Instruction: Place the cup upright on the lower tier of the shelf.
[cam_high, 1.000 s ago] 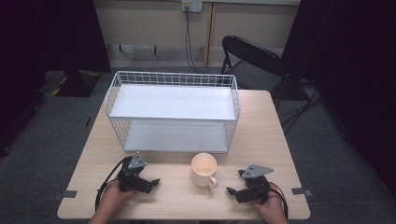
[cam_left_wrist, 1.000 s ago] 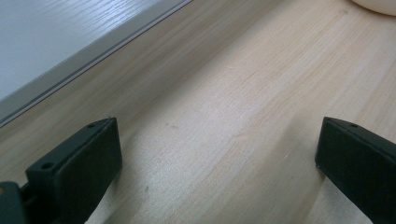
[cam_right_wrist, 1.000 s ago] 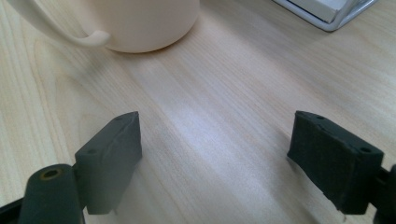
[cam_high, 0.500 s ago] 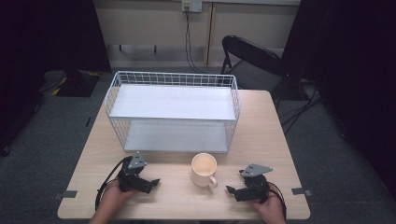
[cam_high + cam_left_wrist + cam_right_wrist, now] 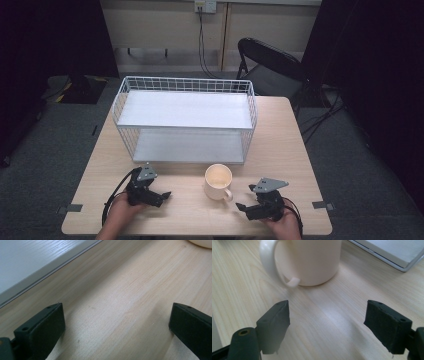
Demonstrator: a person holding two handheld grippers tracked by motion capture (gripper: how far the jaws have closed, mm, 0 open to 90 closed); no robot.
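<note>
A cream mug (image 5: 218, 180) stands upright near the front middle of my wooden table (image 5: 295, 150), just ahead of the open side of a white wire basket rack (image 5: 185, 119) and apart from it. Its handle (image 5: 270, 263) points toward my right side. I judge it to be glazed ceramic: stiff, fairly heavy for its size, slick under rubber pads and liable to chip if dropped. The handle loop or the rim wall looks like the surest place to take hold, since the round body may be too broad for my jaws.

My right gripper (image 5: 256, 208) rests low on the table, near the mug's handle, jaws spread wide and empty, aimed at the mug. My left gripper (image 5: 153, 195) lies on the other side, well apart from the mug, jaws also wide and holding nothing, pointing across bare wood. Both hands sit at the table's near edge, forearms entering from below.
</note>
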